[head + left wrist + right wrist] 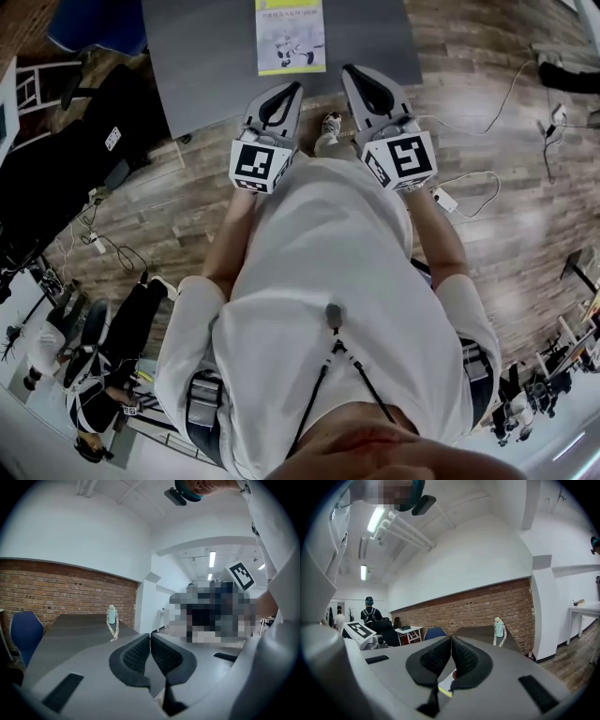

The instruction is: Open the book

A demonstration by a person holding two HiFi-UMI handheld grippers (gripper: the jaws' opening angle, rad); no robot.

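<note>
Right tool (451, 639): its two black jaws are pressed together, with nothing between them.
Book (446, 684): a white bit with a yellow edge peeks out under the jaws.
Worktop (480, 632): grey, ahead of the jaws.
Bottle (499, 629): stands upright at the far end.
Wall (478, 606): red brick, behind.

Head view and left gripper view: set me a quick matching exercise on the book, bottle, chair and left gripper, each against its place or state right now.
Column 1:
1. book
2. bottle
3. chair
4. left gripper

Column 2:
A. shut, nothing between the jaws
B. blue, beside the table
C. lying closed on the table, cover up
D. upright, towards the table's far end

Pairs: 1-C, 2-D, 3-B, 4-A
</note>
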